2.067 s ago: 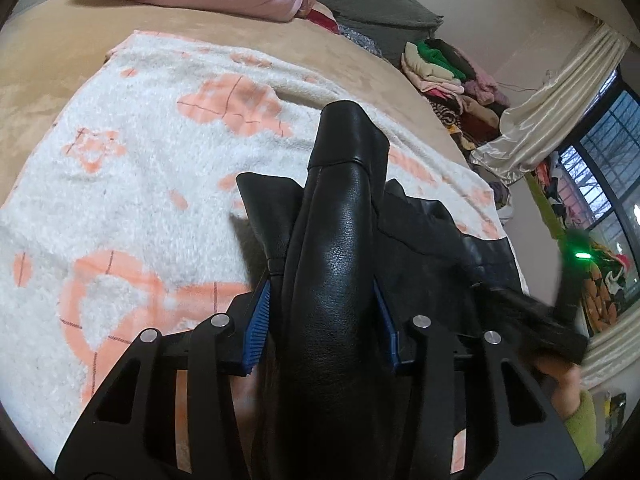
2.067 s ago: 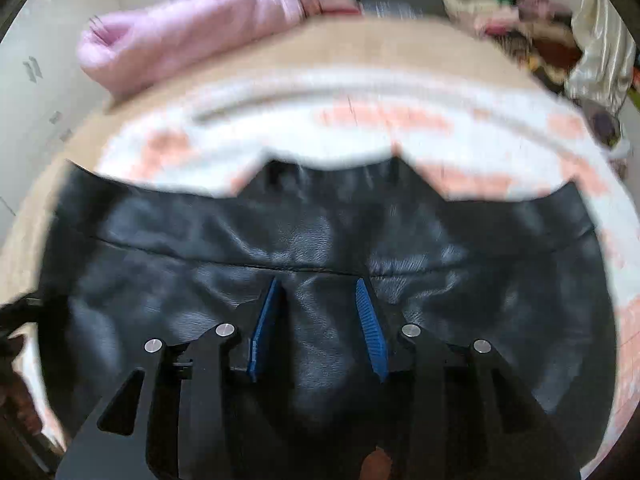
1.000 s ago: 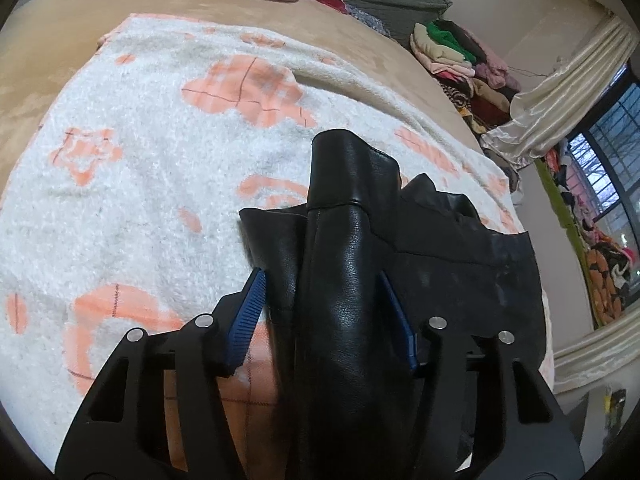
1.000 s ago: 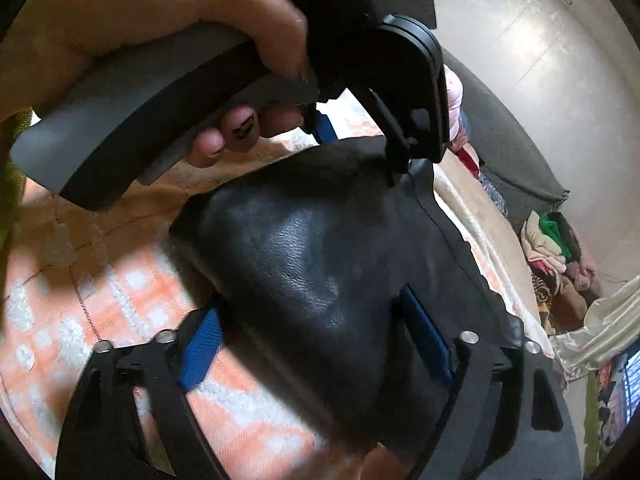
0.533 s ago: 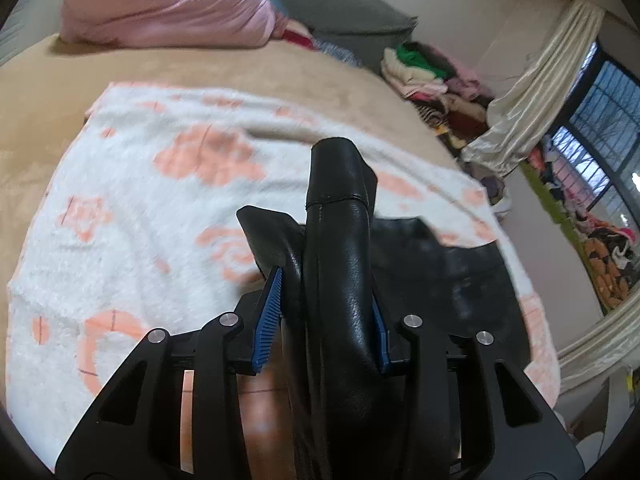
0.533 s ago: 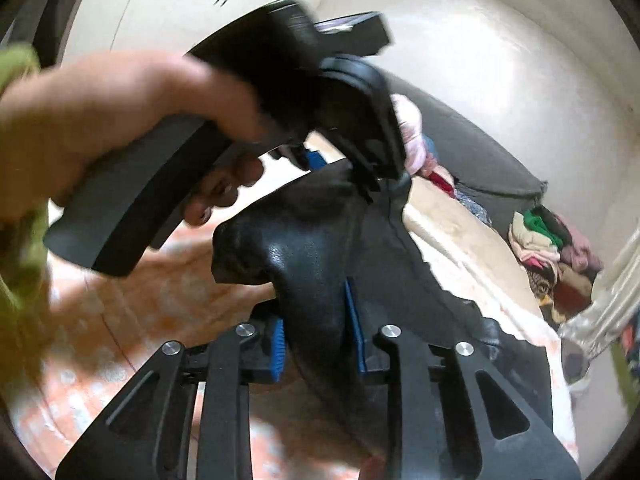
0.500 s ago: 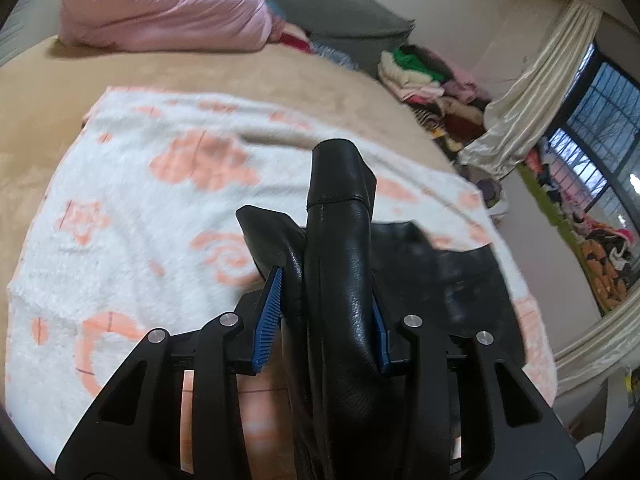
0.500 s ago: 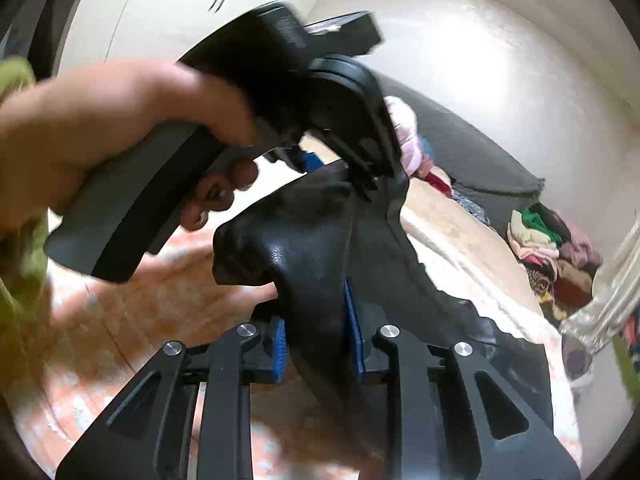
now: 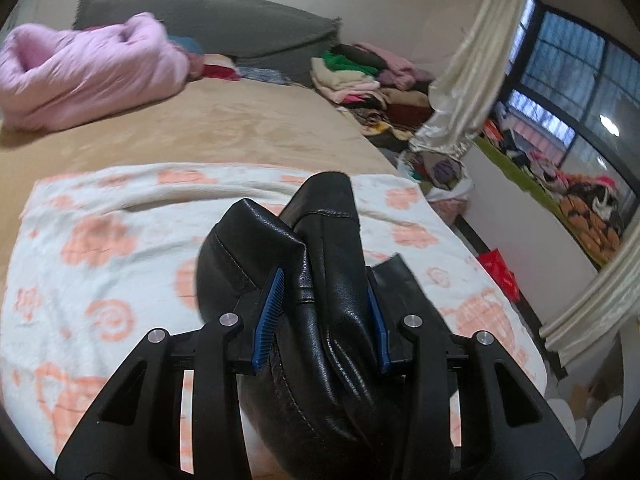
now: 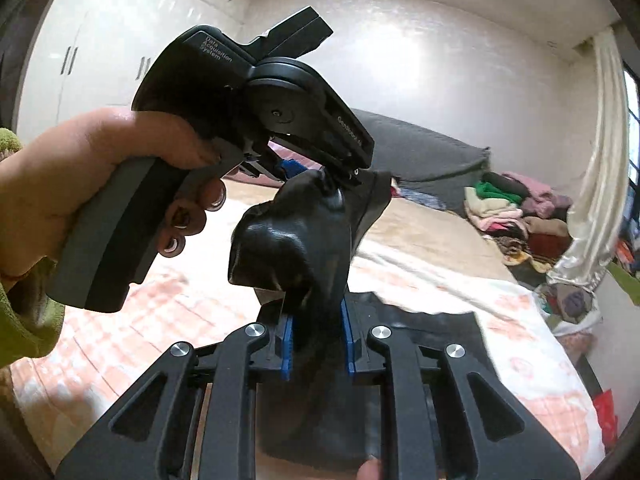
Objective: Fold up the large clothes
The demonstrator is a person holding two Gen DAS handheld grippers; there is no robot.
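Left wrist view first: we hold the left gripper (image 9: 324, 320) with its blue pads (image 9: 269, 320) pressed against a thick bunch of the black leather garment (image 9: 332, 280), so its jaws are clamped on the garment. The bunched leather rises past the fingertips, and a folded flap with a stitched seam bulges out to the left of the left pad. More of the garment hangs down under the gripper, toward the near edge of the view. Beneath it lies a white blanket with orange flowers (image 9: 100, 248), spread over a tan bed (image 9: 240, 120). A pink quilt (image 9: 88, 68) sits rolled at the far left of the bed, with a grey cushion (image 9: 224, 20) behind it. A pile of clothes (image 9: 368, 76) lies at the far right, next to a cream curtain (image 9: 472, 80) and a dark window (image 9: 568, 80).

From the right wrist view, we see the right gripper (image 10: 316, 340) also closed on the garment (image 10: 296, 252), its blue pads squeezing a narrow fold. The leather stands up from these jaws in a rounded lump and reaches the nose of the left gripper (image 10: 328, 176), which our left hand (image 10: 80, 184) holds by its grey handle just above and to the left. The two grippers sit close together, both raised above the blanket (image 10: 500, 320). A flat part of the garment lies on the blanket just beyond the right gripper.
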